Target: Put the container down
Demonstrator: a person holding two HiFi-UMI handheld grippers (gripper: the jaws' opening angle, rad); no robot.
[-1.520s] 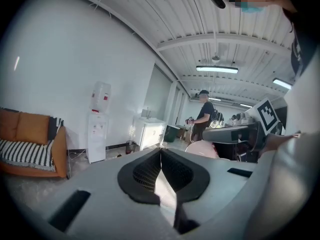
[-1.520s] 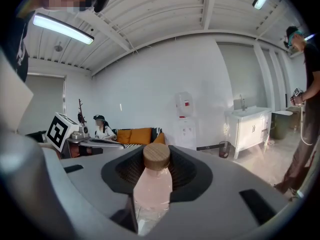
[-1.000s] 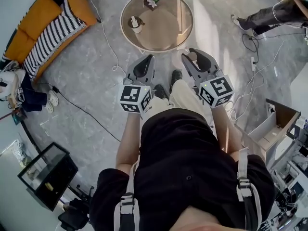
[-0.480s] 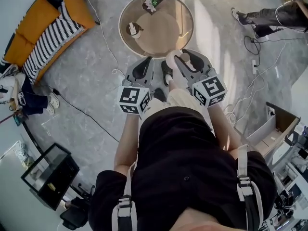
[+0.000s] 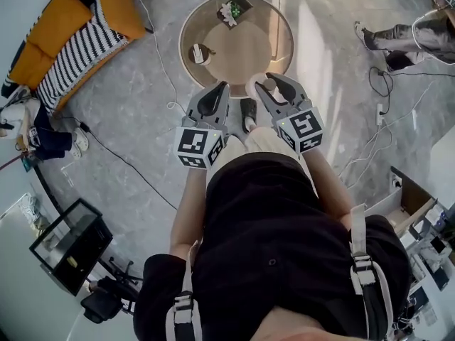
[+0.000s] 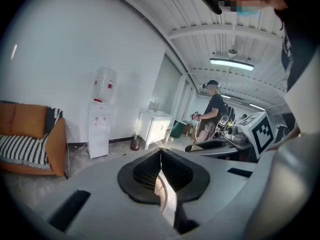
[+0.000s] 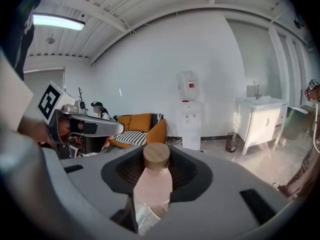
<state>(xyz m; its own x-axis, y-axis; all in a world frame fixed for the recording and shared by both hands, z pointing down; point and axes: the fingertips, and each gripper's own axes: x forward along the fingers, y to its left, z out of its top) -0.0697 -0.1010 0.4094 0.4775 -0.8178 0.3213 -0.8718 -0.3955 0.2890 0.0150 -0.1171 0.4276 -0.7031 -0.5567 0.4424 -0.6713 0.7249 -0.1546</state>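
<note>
The container is a pale pink bottle [image 7: 152,184] with a round wooden cap [image 7: 156,156]. My right gripper [image 7: 156,176] is shut on its body, and the cap end sticks out past the jaws. In the head view the bottle [image 5: 256,86] shows at the tip of the right gripper [image 5: 274,91], just off the near rim of a round tan table [image 5: 281,48]. My left gripper [image 5: 215,94] hangs beside it, left of the bottle, shut with nothing in it. In its own view the left gripper [image 6: 161,171] has its jaws together.
On the round table stand a small potted plant [image 5: 232,8] and a white cup [image 5: 200,52]. An orange sofa with a striped cushion [image 5: 71,45] is at the left, with cables on the floor. A black glass cabinet [image 5: 67,244] sits lower left, and another person's legs [image 5: 405,30] are upper right.
The right gripper has swung left toward the left gripper with the bottle in it. The person has stepped closer to the round table. The left gripper has barely moved.
</note>
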